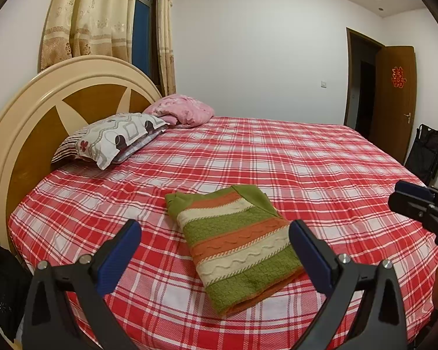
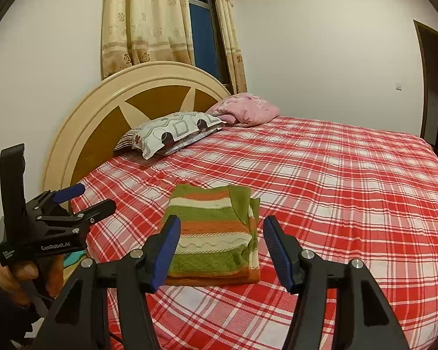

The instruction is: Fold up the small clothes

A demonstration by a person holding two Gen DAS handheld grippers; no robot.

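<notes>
- Striped knit sweater, green, orange and cream bands, folded into a compact rectangle; lies flat on the bed near its front edge, touched by neither tool
- Bed sheet, red-and-white plaid, covers the whole mattress; sweater rests on it
- Left gripper, black frame, blue-padded fingers released and spread wide; hovers just short of the sweater, which shows in the gap between them, pads clear of the cloth
- Right gripper, same build, fingers released, standing apart with the sweater seen between them; no contact with the fabric; in the left wrist view it shows at the right edge over the bed
- Hand holds the left gripper's handle, seen at the lower left of the right wrist view; dark sleeve below it
- Patterned pillow, white with grey and maroon shapes, against the headboard
- Pink quilted bundle, just beside the pillow, at the head of the bed
- Headboard, rounded, cream rim with brown panels
- Curtains, beige floral, parted over a dark window
- Wooden door, open, red paper emblem on it
- Black bag standing near the door
</notes>
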